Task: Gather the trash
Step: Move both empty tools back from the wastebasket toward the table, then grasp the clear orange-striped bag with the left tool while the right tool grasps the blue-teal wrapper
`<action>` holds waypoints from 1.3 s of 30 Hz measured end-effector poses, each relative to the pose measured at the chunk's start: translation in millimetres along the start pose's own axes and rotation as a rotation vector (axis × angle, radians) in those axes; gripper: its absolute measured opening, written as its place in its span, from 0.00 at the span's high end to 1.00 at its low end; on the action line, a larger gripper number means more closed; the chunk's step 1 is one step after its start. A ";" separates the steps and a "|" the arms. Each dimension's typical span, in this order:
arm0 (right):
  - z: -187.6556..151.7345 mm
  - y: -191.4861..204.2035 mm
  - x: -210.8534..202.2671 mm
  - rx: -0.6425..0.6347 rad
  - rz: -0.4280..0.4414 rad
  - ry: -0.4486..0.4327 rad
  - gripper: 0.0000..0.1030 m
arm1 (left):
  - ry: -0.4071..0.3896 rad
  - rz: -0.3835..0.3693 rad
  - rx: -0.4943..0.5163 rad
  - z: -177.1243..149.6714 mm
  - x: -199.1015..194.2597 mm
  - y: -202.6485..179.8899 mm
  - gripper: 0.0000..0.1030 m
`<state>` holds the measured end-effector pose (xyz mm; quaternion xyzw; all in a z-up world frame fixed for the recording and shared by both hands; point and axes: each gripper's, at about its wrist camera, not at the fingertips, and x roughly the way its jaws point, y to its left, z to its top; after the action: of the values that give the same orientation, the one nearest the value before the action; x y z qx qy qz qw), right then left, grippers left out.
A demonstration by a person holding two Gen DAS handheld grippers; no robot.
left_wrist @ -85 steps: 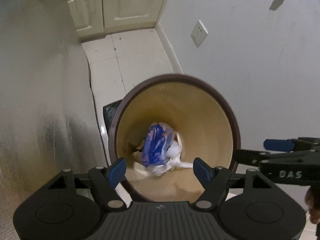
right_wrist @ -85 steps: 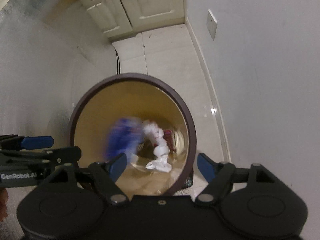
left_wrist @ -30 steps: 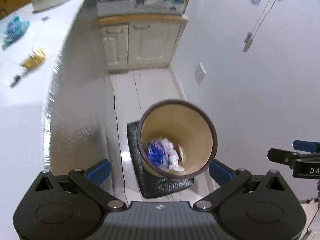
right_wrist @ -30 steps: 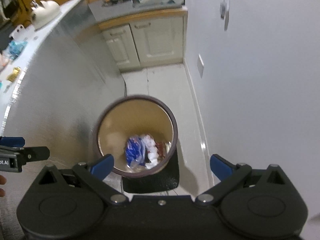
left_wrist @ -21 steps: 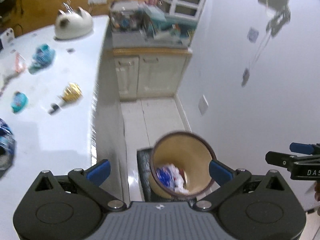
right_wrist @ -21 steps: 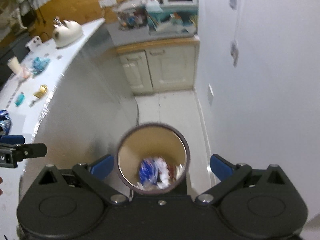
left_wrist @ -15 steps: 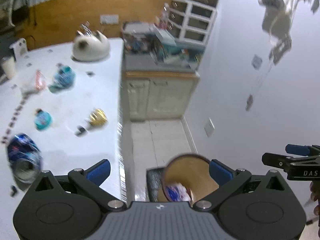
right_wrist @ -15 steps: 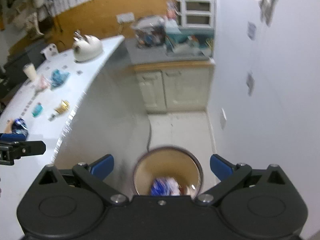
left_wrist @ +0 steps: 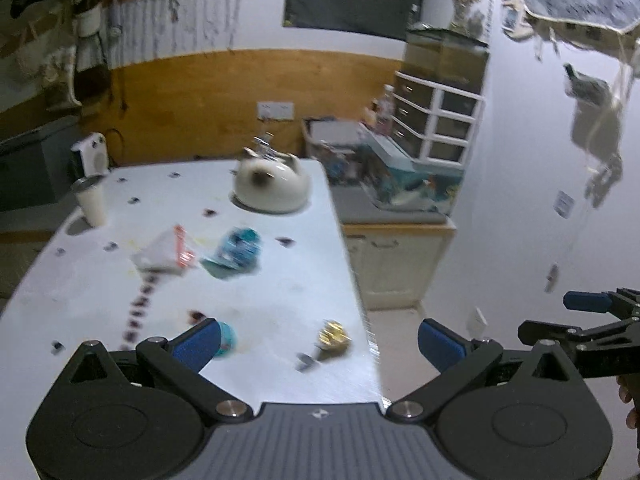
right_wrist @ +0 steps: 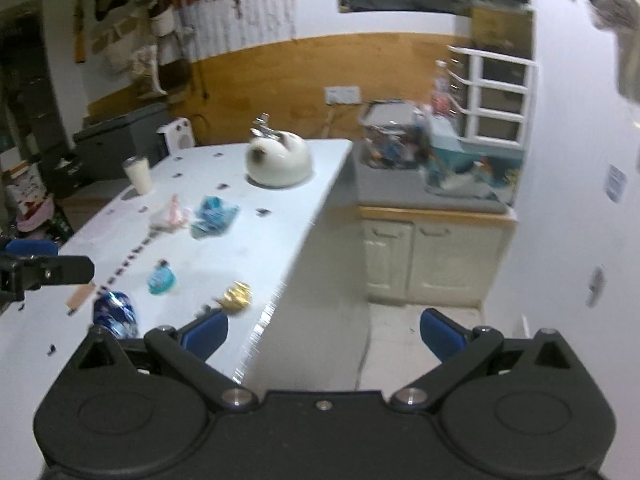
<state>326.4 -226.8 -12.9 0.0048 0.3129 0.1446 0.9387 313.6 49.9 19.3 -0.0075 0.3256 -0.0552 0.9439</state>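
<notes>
White table (left_wrist: 280, 280) with scattered wrappers (left_wrist: 234, 254); both grippers' jaws wide apart, empty.

Dim indoor light, bluish cast; motion blur throughout; fisheye bending, dark corners.

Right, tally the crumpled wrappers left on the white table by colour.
Teal: 2, the large teal wrapper and the small teal wrapper
Gold: 1, the gold wrapper
Dark blue: 1, the dark blue wrapper
White and pink: 1, the white and pink wrapper
Total: 5
</notes>
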 end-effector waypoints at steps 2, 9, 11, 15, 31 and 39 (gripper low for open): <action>8.7 16.2 10.4 -0.010 0.017 -0.012 0.00 | -0.008 0.015 -0.009 8.3 4.0 18.3 0.00; 43.0 67.0 58.9 -0.048 0.075 -0.050 0.00 | -0.032 0.061 -0.054 37.2 39.6 81.6 0.00; 53.9 78.3 76.6 -0.052 0.079 -0.057 0.00 | -0.027 0.076 -0.068 45.1 54.7 95.9 0.00; 73.0 96.3 105.9 -0.077 0.102 -0.070 0.00 | -0.018 0.100 -0.095 60.0 90.3 121.1 0.00; 86.5 107.5 188.0 -0.052 0.079 -0.016 0.00 | 0.039 0.308 -0.197 99.6 278.6 159.8 0.08; 96.7 103.5 214.6 -0.049 0.067 -0.029 0.00 | 0.086 0.420 -0.075 87.2 324.2 170.1 0.11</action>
<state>519.2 -60.8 -50.7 -0.0058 0.2954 0.1834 0.9376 637.7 181.7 -119.5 0.0278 0.3616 0.1547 0.9190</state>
